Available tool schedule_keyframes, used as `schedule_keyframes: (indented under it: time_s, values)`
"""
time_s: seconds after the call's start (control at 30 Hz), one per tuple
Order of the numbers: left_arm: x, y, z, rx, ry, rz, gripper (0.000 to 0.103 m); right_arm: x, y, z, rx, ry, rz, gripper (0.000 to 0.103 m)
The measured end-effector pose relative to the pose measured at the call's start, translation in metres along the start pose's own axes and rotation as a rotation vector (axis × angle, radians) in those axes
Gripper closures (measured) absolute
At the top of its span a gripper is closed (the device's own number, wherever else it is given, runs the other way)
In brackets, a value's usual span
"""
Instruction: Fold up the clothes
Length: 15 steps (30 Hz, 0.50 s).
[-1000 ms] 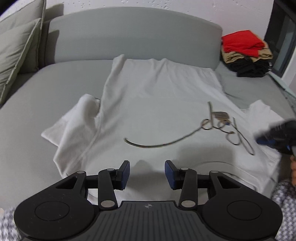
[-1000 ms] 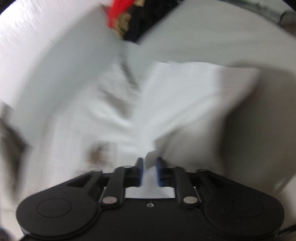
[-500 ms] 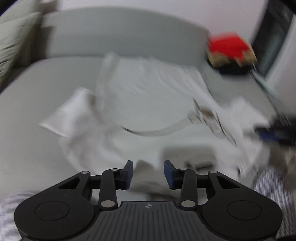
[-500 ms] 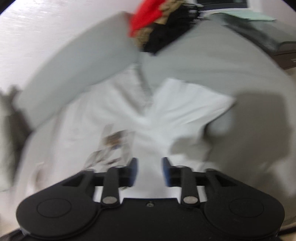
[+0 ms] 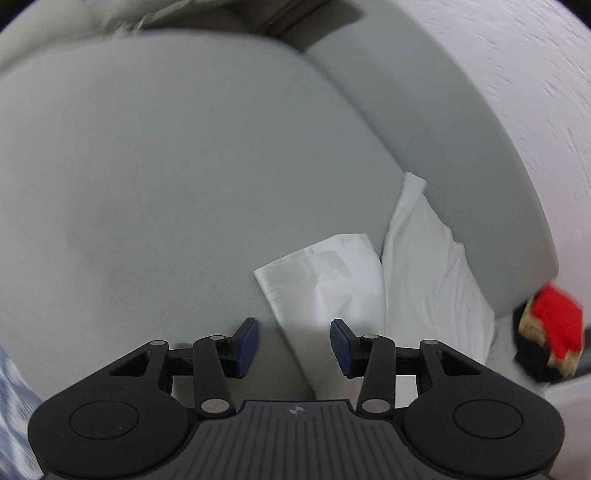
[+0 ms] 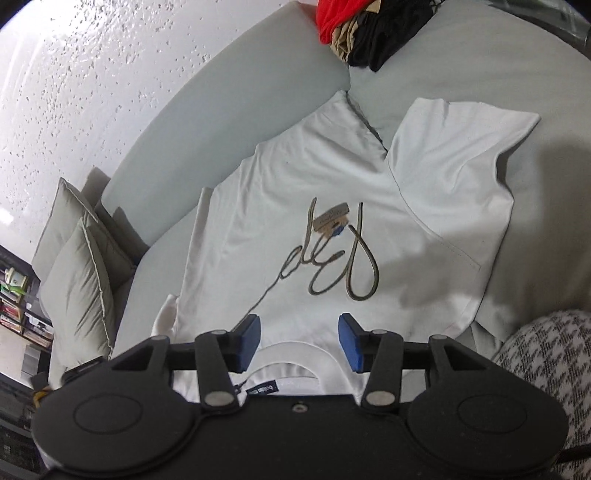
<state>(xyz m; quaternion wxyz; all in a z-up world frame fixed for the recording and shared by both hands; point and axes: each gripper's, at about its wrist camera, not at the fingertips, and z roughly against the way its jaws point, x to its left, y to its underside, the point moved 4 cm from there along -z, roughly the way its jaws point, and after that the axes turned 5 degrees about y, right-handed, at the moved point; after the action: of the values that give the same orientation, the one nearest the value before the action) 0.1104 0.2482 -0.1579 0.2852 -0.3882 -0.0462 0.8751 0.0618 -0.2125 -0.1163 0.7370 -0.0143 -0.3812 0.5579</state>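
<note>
A white T-shirt (image 6: 295, 206) with a looping olive script print lies flat on the grey sofa seat (image 6: 480, 74), collar towards me. Its right sleeve (image 6: 454, 192) is folded in over the body. My right gripper (image 6: 301, 325) hovers above the collar. Its jaws are opening and nothing is between them. In the left wrist view the shirt's left sleeve (image 5: 325, 280) sticks out flat on the cushion beside the shirt's side (image 5: 424, 266). My left gripper (image 5: 293, 332) hangs just above that sleeve's near edge, open, its pads clear of the cloth.
A stack of folded red, tan and black clothes (image 6: 362, 29) sits at the sofa's far corner, also the stack (image 5: 550, 339) at the right edge. Two grey pillows (image 6: 74, 280) lean at the left end. A person's patterned sleeve (image 6: 546, 354) is beside me.
My left gripper swung left and rolled, from facing the shirt's front to over the left sleeve. My right gripper let go of the white cloth, opened and drew back upwards.
</note>
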Motion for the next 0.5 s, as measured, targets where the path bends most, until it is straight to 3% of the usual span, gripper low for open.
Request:
schedule_keyframes:
  time_s: [0.1,0.23,0.43,0.5]
  values:
    - [0.009,-0.006,-0.011,-0.009,0.016,0.089,0.061,0.0,0.0,0.004,-0.017,-0.002,-0.001,0.053]
    - [0.01,-0.015,-0.023,0.002,-0.016,0.08,0.066,-0.001,0.0,0.005,-0.02,0.002,-0.008,0.052]
    - [0.006,-0.017,-0.029,0.008,-0.089,0.004,0.099,-0.006,0.002,0.007,-0.014,0.002,-0.032,0.052]
    - [0.004,-0.016,-0.023,-0.018,-0.089,-0.017,0.101,-0.006,0.003,0.009,-0.016,0.001,-0.031,0.052]
